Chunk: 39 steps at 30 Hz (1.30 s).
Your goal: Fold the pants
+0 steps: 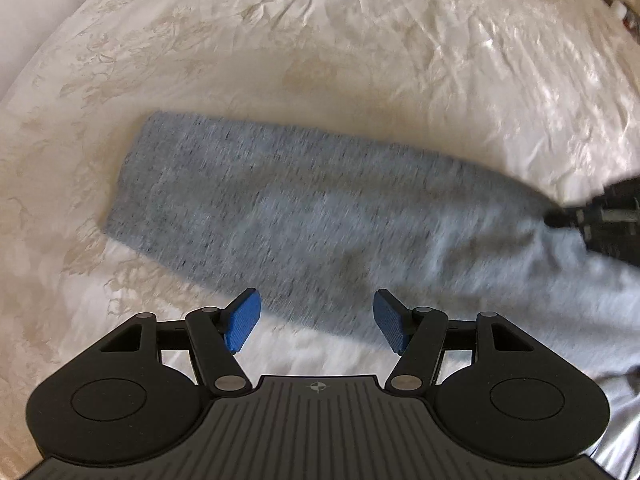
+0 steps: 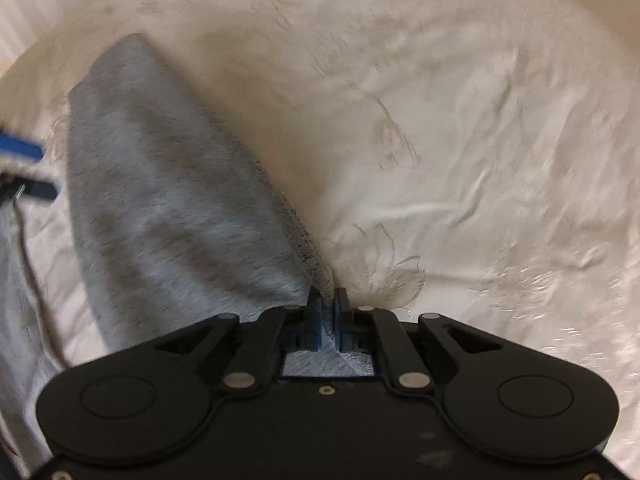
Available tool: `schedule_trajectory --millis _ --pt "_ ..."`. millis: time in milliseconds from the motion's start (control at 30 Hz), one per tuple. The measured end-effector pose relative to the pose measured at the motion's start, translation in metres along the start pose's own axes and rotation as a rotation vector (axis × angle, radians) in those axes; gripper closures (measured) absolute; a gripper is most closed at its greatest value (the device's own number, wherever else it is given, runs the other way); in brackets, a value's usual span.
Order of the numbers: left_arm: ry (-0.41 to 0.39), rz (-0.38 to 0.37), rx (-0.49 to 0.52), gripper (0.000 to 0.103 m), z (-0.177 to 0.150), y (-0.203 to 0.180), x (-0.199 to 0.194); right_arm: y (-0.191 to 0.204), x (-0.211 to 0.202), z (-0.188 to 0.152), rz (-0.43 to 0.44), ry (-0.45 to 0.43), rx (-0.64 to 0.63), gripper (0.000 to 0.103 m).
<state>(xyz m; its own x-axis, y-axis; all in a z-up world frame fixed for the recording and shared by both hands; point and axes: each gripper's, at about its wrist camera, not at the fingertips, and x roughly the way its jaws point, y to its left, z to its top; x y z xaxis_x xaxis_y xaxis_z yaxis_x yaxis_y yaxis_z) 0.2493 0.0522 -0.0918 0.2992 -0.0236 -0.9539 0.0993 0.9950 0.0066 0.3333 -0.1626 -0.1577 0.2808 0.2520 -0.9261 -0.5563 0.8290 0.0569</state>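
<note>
The right hand-held gripper (image 2: 328, 300) pinches the grey knit pants (image 1: 280, 216) lying on the crinkled cream bedspread (image 1: 360, 40), while the left hand-held gripper (image 1: 316, 320) hangs half-open, empty, above their near edge

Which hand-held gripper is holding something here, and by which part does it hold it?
The right hand-held gripper is shut on an edge of the grey pants. The left hand-held gripper is open, holding nothing.

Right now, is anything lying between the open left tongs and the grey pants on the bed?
Nothing visible. The left tongs hang open just above the near edge of the grey pants, with only bedspread around. The right tongs already pinch the fabric.
</note>
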Motion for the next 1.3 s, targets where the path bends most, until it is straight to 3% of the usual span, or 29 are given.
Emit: schedule_trajectory --millis 133,267,400,667,900,933,967,1000,1033,1200,1300 --pt "-0.028 -0.069 -0.046 0.042 0.021 -0.001 -0.005 0.045 -0.034 -0.025 -0.085 -0.055 -0.063 0.096" --pt "-0.044 -0.146 -0.115 0.041 0.044 -0.003 -0.006 0.076 -0.041 -0.048 -0.167 -0.065 -0.099 0.096" --pt "-0.036 -0.181 -0.145 0.041 0.062 -0.005 0.001 0.087 -0.037 -0.057 -0.192 -0.051 -0.093 0.095" --pt "0.091 -0.182 -0.187 0.040 0.093 -0.006 0.036 0.082 -0.035 -0.054 -0.185 -0.055 -0.077 0.095" --pt "0.224 -0.112 -0.143 0.041 0.109 -0.016 0.075 0.080 -0.032 -0.053 -0.181 -0.057 -0.094 0.095" --pt "0.255 -0.113 -0.135 0.045 0.109 -0.017 0.083 0.080 -0.031 -0.054 -0.182 -0.058 -0.094 0.095" --pt "0.292 -0.114 -0.138 0.070 0.108 -0.018 0.090 0.080 -0.031 -0.054 -0.182 -0.060 -0.094 0.095" --pt "0.321 -0.121 -0.149 0.087 0.107 -0.017 0.095 0.081 -0.032 -0.054 -0.184 -0.063 -0.094 0.095" --pt "0.328 -0.146 -0.169 0.095 0.104 -0.014 0.094 0.081 -0.033 -0.055 -0.188 -0.068 -0.093 0.095" --pt "0.131 -0.194 -0.142 0.097 0.073 -0.005 0.029 0.089 -0.067 -0.061 -0.197 -0.125 -0.036 0.095" --pt "0.020 -0.226 -0.131 0.097 0.032 0.006 -0.022 0.106 -0.096 -0.073 -0.199 -0.156 0.000 0.094"
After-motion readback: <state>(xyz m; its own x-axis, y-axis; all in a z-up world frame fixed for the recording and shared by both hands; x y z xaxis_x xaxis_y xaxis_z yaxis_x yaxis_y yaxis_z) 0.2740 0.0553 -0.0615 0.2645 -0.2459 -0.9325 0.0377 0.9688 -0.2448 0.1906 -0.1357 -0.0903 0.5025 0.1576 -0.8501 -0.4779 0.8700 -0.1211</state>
